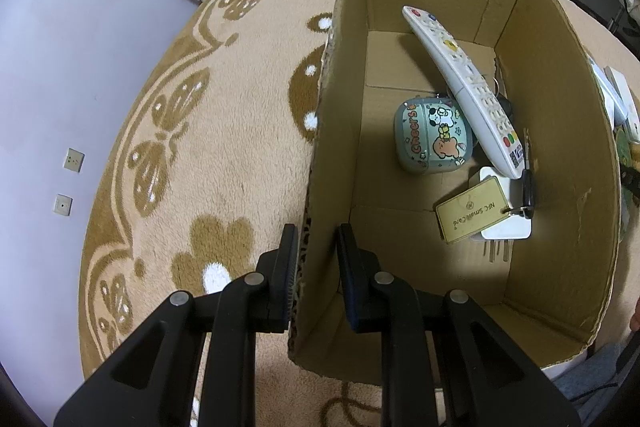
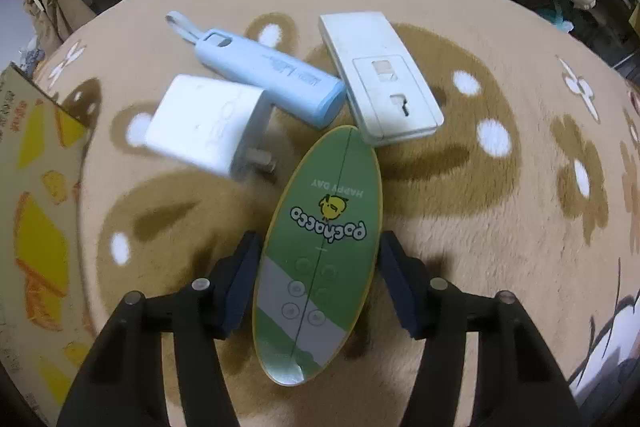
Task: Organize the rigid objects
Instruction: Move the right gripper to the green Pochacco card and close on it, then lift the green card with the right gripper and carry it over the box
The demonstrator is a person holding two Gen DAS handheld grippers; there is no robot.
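Squeeze the right gripper (image 2: 320, 279) evenly on the green oval case (image 2: 318, 259): it sits between the jaws, pads at its edges, grip looks not yet firm. Lift straight up; its far tip touches the white charger (image 2: 208, 125), blue power bank (image 2: 268, 75) and white switch plate (image 2: 380, 75) on the rug (image 2: 500, 227). Your left gripper (image 1: 316, 267) is clamped narrow on the cardboard box (image 1: 332, 155) wall; hold it there.

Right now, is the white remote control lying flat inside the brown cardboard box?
No: the remote stands tilted, leaning against the box wall.
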